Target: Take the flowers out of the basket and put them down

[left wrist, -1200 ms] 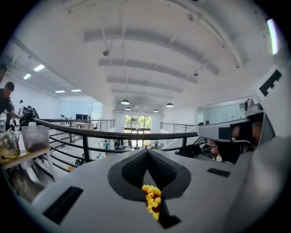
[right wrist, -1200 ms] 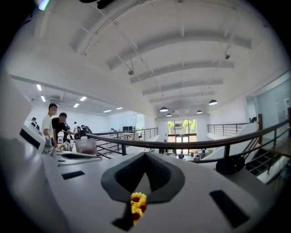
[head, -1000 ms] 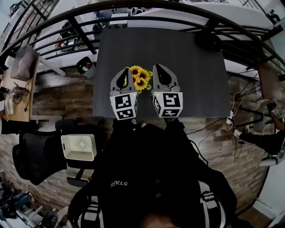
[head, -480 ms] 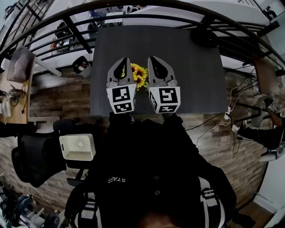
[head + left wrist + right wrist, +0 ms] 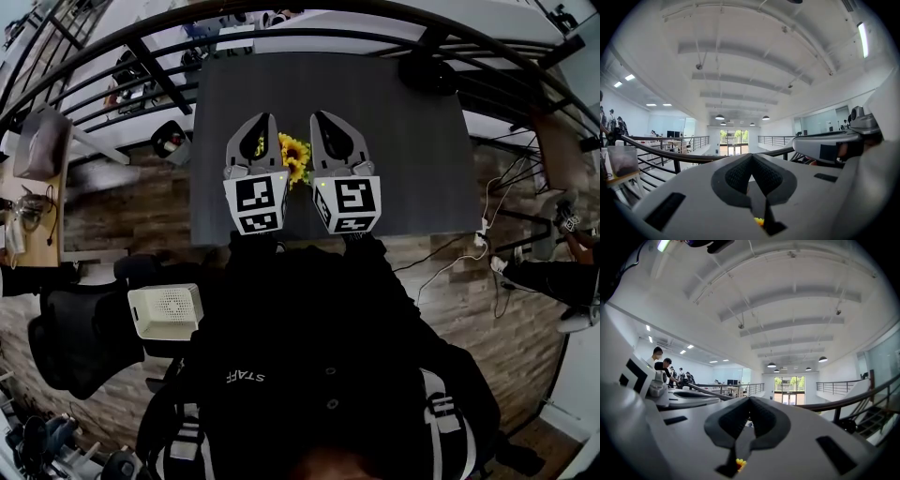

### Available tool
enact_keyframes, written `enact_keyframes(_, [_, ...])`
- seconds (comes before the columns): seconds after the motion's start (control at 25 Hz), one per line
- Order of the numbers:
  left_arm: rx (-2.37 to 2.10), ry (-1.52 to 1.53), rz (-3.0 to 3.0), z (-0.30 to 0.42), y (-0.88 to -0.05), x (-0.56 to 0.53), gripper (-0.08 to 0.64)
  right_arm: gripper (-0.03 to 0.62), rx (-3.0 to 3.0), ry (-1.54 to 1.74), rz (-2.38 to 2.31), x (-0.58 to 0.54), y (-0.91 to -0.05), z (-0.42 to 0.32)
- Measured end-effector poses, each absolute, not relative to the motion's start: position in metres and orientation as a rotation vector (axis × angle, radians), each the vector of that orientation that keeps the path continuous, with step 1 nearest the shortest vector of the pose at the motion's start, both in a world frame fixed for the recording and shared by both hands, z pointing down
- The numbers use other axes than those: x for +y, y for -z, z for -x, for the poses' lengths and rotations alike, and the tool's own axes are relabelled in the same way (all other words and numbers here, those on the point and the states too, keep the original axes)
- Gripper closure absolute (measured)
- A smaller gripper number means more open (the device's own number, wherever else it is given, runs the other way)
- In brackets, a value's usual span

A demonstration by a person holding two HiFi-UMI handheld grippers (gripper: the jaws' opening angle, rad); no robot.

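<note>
While both grippers sit side by side over the near edge of the tabletop (image 5: 394,141), the flowers (image 5: 293,157) lie in the narrow gap between them, at 12 o'clock from the person. They are small sunflowers: yellow ruffled petals round dark centres, with a bit of green leaf. I cannot tell whether they rest on the tabletop or are lifted off it.

The left gripper (image 5: 261,127) is a smooth grey shell, rounded and tapering to a point. It has its jaws pressed together, and no thing shows between the ribbed black pads (image 5: 736,176). Only a speck of yellow petal (image 5: 759,221) shows through the slot beneath them. The right gripper (image 5: 322,122) matches it in shape and finish. Its jaws are likewise closed, its textured pads (image 5: 733,418) meet, and a scrap of yellow (image 5: 739,465) peeps through below. Each gripper carries a white cube (image 5: 256,204) printed with black square markers.

The tabletop is a flat, matt, dark grey rectangle with straight edges, and it is bare from 12 to 2 o'clock of the flowers. Its near edge runs right under the cubes. Beyond its far edge, at 11 o'clock, stands a black metal railing (image 5: 155,64). The floor (image 5: 122,211) is wood plank. On it, at 8 o'clock, is a white box (image 5: 166,310) with rounded corners, and at 3 o'clock loose cables (image 5: 450,267) trail just off the tabletop's corner
</note>
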State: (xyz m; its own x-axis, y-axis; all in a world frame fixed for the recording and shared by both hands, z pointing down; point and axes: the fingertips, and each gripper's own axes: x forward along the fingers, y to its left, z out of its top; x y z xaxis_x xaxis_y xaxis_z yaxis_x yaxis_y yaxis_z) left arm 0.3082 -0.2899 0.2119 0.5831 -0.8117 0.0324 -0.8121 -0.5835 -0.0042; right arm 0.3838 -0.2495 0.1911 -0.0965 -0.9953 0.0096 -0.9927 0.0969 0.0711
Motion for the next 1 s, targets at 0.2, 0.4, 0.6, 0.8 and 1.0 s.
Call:
enact_keyframes(0.2, [-1.420, -0.050, -2.791, -0.310, -0.212, -0.289, 0.560, 0.578, -2.288, 0.073, -2.070, -0.250, -0.191, -0.383])
enact_keyframes(0.4, [-1.409, -0.060, -2.787, -0.313, -0.217, -0.287, 0.558, 0.578, -2.280, 0.061, -2.077, -0.248, -0.195, -0.386])
enact_keyframes(0.6, [-1.394, -0.070, -2.786, -0.317, -0.220, -0.286, 0.558, 0.578, -2.275, 0.053, -2.083, -0.248, -0.196, -0.389])
enact_keyframes(0.8, [-1.390, -0.068, -2.789, -0.317, -0.220, -0.284, 0.560, 0.578, -2.268, 0.050, -2.091, -0.247, -0.198, -0.391])
enact_keyframes(1.0, [-1.384, -0.069, -2.788, -0.320, -0.221, -0.284, 0.560, 0.578, -2.267, 0.045, -2.092, -0.246, -0.200, -0.392])
